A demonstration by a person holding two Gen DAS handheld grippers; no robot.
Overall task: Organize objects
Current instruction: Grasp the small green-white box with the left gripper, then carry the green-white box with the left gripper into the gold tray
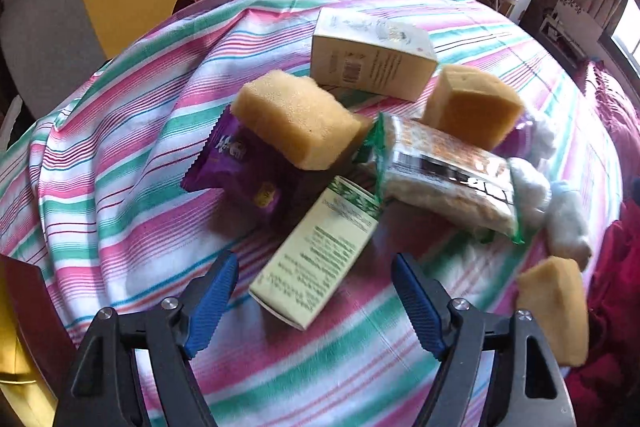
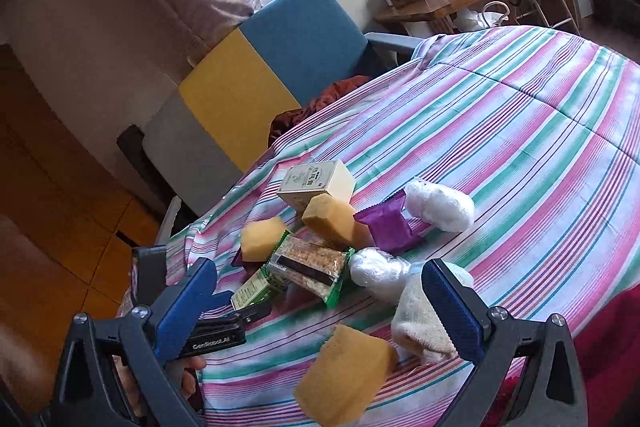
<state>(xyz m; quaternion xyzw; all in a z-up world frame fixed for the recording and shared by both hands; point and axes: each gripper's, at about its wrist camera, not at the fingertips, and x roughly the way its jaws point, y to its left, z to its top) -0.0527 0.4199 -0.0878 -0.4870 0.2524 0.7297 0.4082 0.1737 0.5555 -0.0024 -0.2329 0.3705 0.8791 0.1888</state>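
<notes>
A pile of objects lies on the striped cloth [image 1: 120,155]. My left gripper [image 1: 314,301] is open, its jaws on either side of the near end of a pale green carton [image 1: 316,259]. Behind it lie a purple packet [image 1: 236,167], two yellow sponges [image 1: 296,119] [image 1: 472,105], a cracker pack [image 1: 444,171] and a beige box [image 1: 372,57]. My right gripper [image 2: 320,311] is open above a loose yellow sponge [image 2: 344,371], which also shows in the left wrist view [image 1: 556,307]. White wrapped bundles [image 2: 438,207] [image 2: 378,269] and a cream cloth [image 2: 416,319] lie near it. The left gripper [image 2: 224,327] shows at the carton [image 2: 254,289].
A blue and yellow chair [image 2: 280,63] stands against the table's far edge, with brown cloth [image 2: 320,103] on its seat. A wooden side table [image 2: 440,3] with boxes stands beyond. Red fabric [image 1: 612,307] lies at the right edge. Bare striped cloth [image 2: 540,147] spreads to the right.
</notes>
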